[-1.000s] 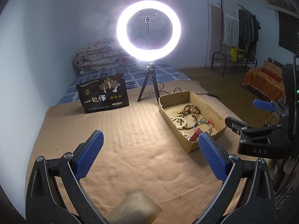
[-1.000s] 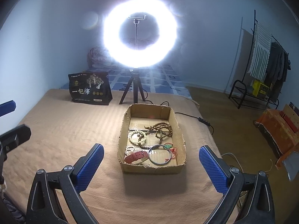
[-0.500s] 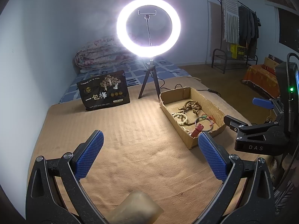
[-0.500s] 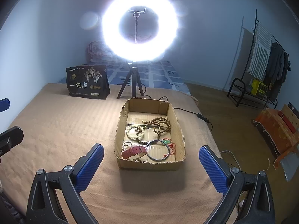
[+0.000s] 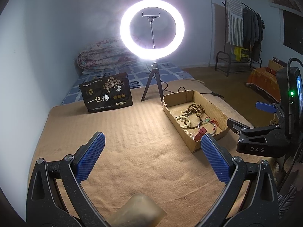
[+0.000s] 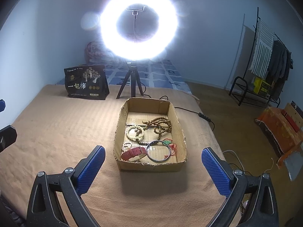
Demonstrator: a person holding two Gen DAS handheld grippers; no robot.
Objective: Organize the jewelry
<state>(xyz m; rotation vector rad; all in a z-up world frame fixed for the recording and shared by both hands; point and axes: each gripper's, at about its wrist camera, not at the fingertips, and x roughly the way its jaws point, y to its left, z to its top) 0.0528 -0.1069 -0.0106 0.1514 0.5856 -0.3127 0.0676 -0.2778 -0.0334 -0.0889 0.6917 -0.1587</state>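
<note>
Both claws released above the bed.
We see the right claw point(image 6: 151, 162) facing the cardboard box point(image 6: 123, 113) of jewelry; left claw point(image 5: 151, 148) empty, box at its right.

Ahead of you a lit ring light point(image 6: 139, 25) stands on a small black tripod point(image 6: 130, 84), its empty phone clamp point(image 5: 151, 15) inside the ring. To its left you see a black snack bag point(image 5: 106, 92) with gold tree artwork, standing upright on the tan blanket point(image 5: 132, 141). Behind both lies a blue-and-white patterned sheet point(image 6: 161, 71) with a rolled floral quilt point(image 5: 102, 55) against the wall. A black cable point(image 6: 191, 111) trails off the blanket's right edge. Off to your right, a clothes rack point(image 6: 265, 56) holds a striped towel point(image 6: 262, 50) and dark garments, with a yellow crate point(image 6: 262, 87) on its lower shelf. An orange cloth point(image 6: 280, 128) covers something low on the floor.
</note>
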